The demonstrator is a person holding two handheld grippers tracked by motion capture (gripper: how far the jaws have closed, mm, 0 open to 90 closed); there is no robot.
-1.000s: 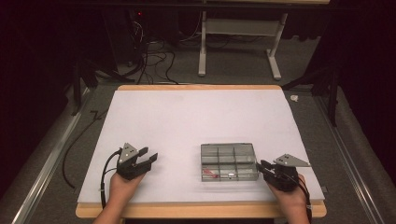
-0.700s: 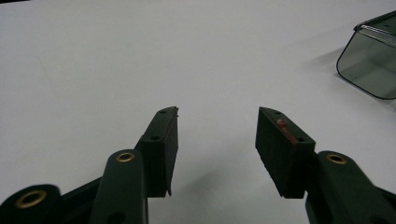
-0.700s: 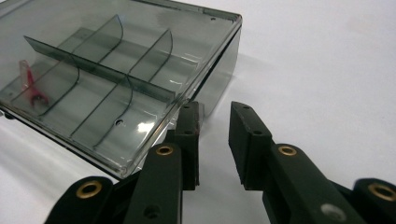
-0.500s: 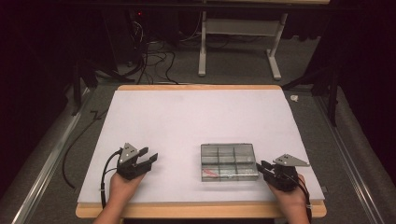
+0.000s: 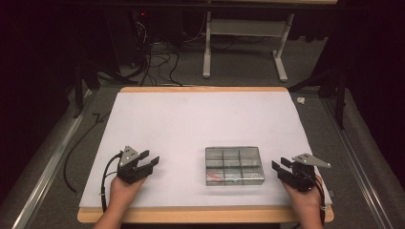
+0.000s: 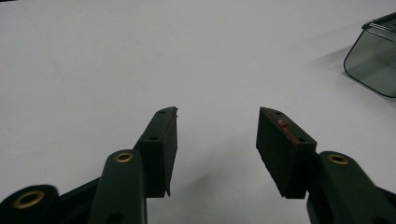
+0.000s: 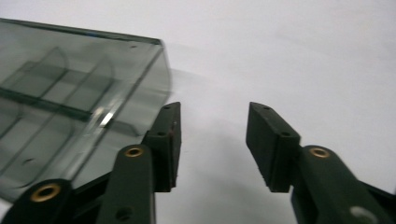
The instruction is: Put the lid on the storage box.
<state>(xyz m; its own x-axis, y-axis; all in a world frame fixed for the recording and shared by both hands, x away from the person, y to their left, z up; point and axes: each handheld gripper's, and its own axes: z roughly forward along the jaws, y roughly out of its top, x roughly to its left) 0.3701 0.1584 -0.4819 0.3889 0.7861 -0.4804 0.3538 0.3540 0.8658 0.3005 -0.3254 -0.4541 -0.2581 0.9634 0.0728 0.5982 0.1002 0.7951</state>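
A clear grey compartment box (image 5: 234, 164) lies flat on the white table top (image 5: 200, 119), near the front and right of centre. A small red item (image 5: 216, 176) sits in its front left compartment. My right gripper (image 5: 279, 166) rests just right of the box, apart from it. Its jaws have just been opening and hold nothing. In the right gripper view the box (image 7: 70, 93) lies left of the open right gripper (image 7: 212, 112). My left gripper (image 5: 150, 160) stands open and empty at the front left. Beyond the left gripper (image 6: 217, 116), a box corner (image 6: 373, 60) shows.
The wooden table edge (image 5: 200, 215) runs along the front by the person's hands. Behind the table, cables (image 5: 153, 62) trail on the floor beside a white desk frame (image 5: 243, 47). A small white scrap (image 5: 301, 100) lies off the table's back right corner.
The right gripper's jaws have spread apart beside the box. The left gripper and the box have kept still.
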